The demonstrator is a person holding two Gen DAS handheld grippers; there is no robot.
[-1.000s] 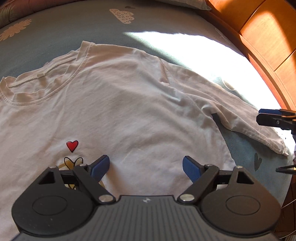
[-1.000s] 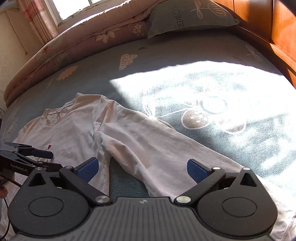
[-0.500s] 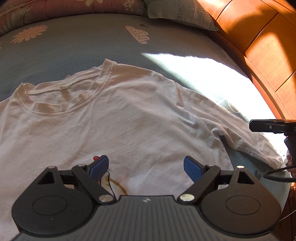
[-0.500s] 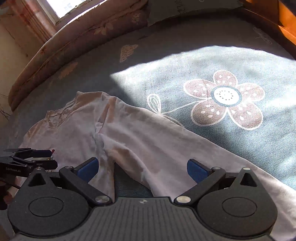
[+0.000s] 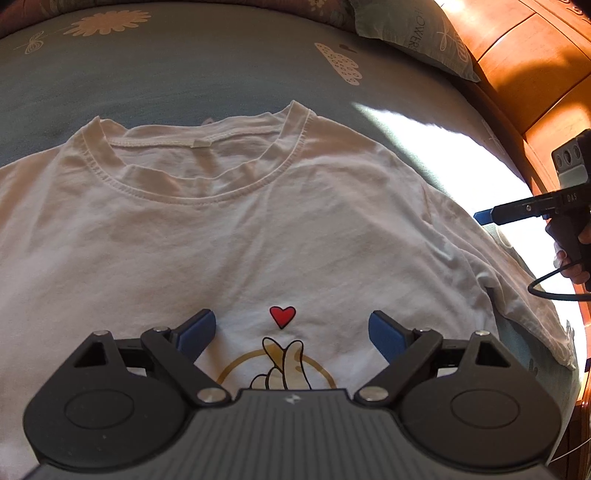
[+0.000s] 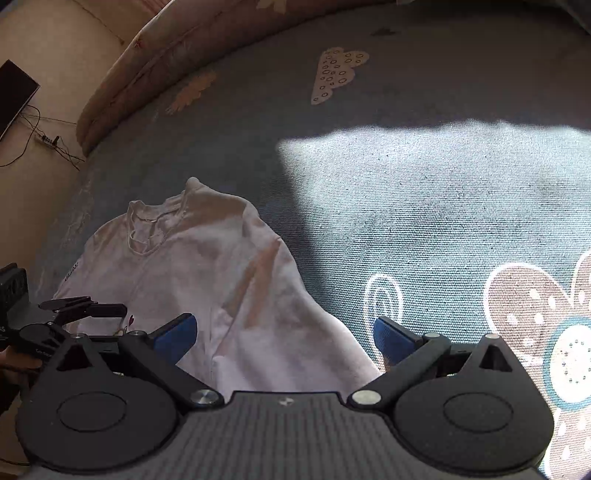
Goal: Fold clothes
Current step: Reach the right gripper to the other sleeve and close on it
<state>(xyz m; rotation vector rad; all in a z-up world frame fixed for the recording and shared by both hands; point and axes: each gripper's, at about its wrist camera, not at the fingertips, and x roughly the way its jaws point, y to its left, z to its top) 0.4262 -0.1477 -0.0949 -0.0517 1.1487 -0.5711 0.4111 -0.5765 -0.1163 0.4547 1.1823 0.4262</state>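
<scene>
A white T-shirt [image 5: 258, 229] lies spread face up on the bed, collar [image 5: 199, 147] toward the far side. Its red heart [image 5: 282, 315] and finger-heart print sit just below my left gripper [image 5: 291, 332]. That gripper's jaws are opening, with nothing pressed between the blue pads. In the right wrist view the T-shirt [image 6: 192, 266] lies at the left, one sleeve [image 6: 295, 347] running down between the wide-apart pads of my open right gripper [image 6: 282, 338]. The right gripper [image 5: 484, 216] shows at the shirt's right shoulder edge; the left gripper [image 6: 88, 308] hovers over the chest.
The blue-grey bed sheet [image 6: 406, 221] carries flower and cloud prints and a bright sun patch. A pillow [image 5: 417, 33] and wooden headboard [image 5: 535, 74] lie at the far right. A rolled quilt [image 6: 166, 48] borders the bed. A dark screen [image 6: 14, 92] and cables stand beyond the left edge.
My left gripper has slid across the shirt from the sleeve side to the chest print. My right gripper has swung left, from the sleeve end toward the shoulder, tilting further down.
</scene>
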